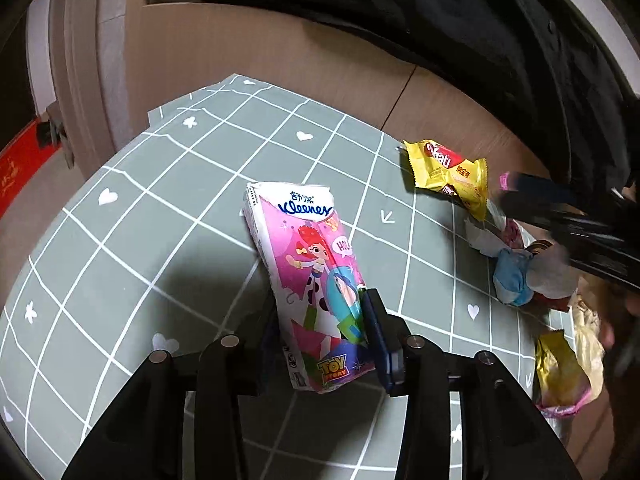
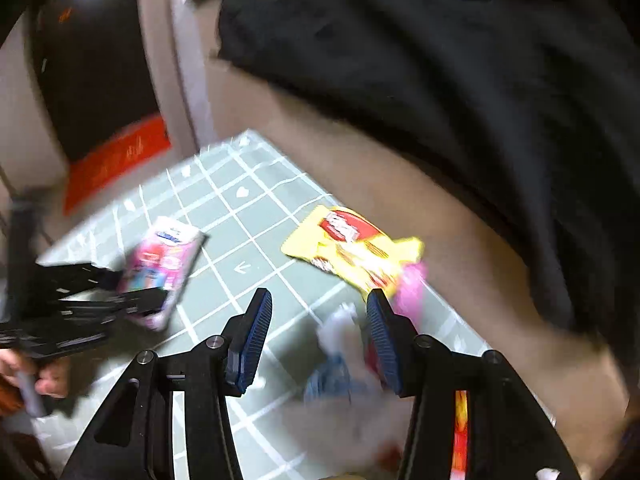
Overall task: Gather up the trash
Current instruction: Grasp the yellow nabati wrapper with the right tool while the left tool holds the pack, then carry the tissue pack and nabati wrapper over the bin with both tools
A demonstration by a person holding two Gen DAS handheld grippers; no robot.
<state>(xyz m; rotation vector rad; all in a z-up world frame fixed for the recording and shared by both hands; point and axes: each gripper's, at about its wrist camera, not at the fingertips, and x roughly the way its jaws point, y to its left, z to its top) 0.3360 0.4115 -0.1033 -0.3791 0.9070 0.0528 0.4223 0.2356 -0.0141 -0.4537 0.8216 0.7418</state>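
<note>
My left gripper [image 1: 320,316] is shut on a pink Kleenex tissue pack [image 1: 308,276] and holds it above the green grid tablecloth [image 1: 120,264]. The pack also shows in the right wrist view [image 2: 160,268], held by the left gripper [image 2: 132,300]. A yellow KitKat wrapper [image 1: 448,178] lies at the cloth's right edge; it also shows in the right wrist view [image 2: 352,248]. My right gripper [image 2: 318,304] is open above a pile of crumpled white and blue wrappers [image 2: 340,356]. The same pile shows in the left wrist view [image 1: 512,272], under the blurred right gripper.
A yellow and pink wrapper [image 1: 560,372] lies at the table's right side. A dark garment [image 1: 480,40] hangs over the wooden surface behind the table. A red box [image 1: 20,168] stands at far left. The right wrist view is motion-blurred.
</note>
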